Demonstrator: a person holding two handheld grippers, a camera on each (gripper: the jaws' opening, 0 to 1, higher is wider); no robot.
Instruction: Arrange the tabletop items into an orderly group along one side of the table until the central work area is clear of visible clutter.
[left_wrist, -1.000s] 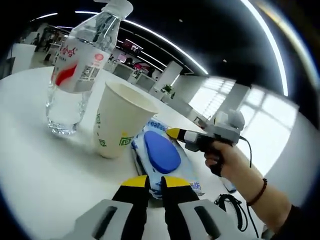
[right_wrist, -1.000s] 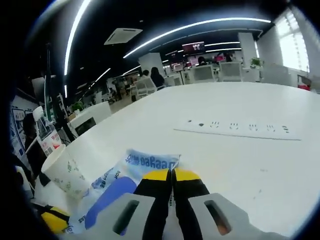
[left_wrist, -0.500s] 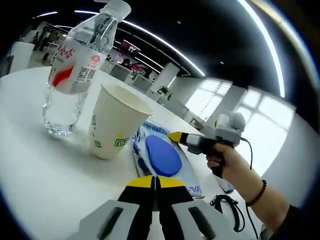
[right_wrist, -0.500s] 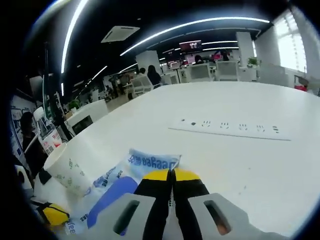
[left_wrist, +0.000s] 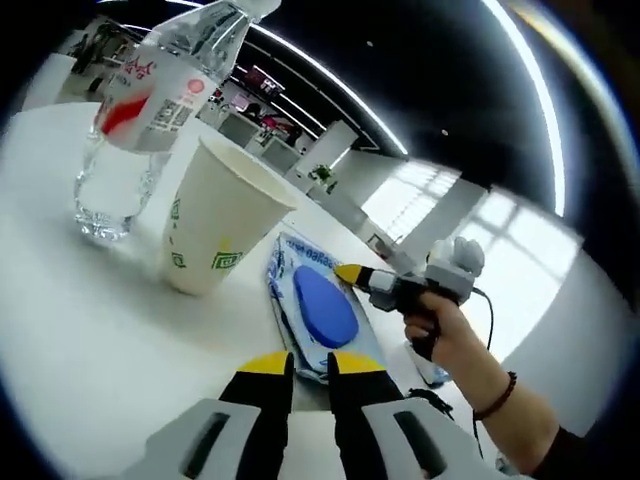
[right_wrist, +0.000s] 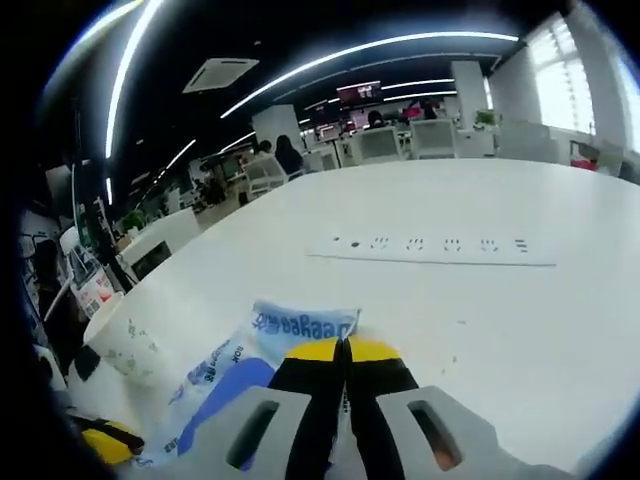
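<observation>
A blue-lidded wet wipes pack (left_wrist: 318, 305) lies flat on the white table (left_wrist: 90, 330), just right of a white paper cup (left_wrist: 215, 230) and a clear water bottle (left_wrist: 130, 120). My left gripper (left_wrist: 311, 366) sits at the pack's near edge, jaws slightly open, the edge between the tips. My right gripper (left_wrist: 352, 272), held by a hand, touches the pack's far side. In the right gripper view my right gripper (right_wrist: 345, 350) is shut on the pack (right_wrist: 290, 335), with the cup (right_wrist: 125, 335), the bottle (right_wrist: 85, 285) and the left gripper's yellow tip (right_wrist: 110, 440) to the left.
A row of flush power sockets (right_wrist: 430, 245) runs across the table (right_wrist: 500, 310) beyond the pack. A black cable (left_wrist: 425, 400) and a small object (left_wrist: 432, 374) lie near the person's wrist. Chairs and people are far off in the background.
My left gripper's jaws, shut half a second ago, have parted slightly at the pack's edge. The right gripper stays shut on the pack. Both cameras shifted a little.
</observation>
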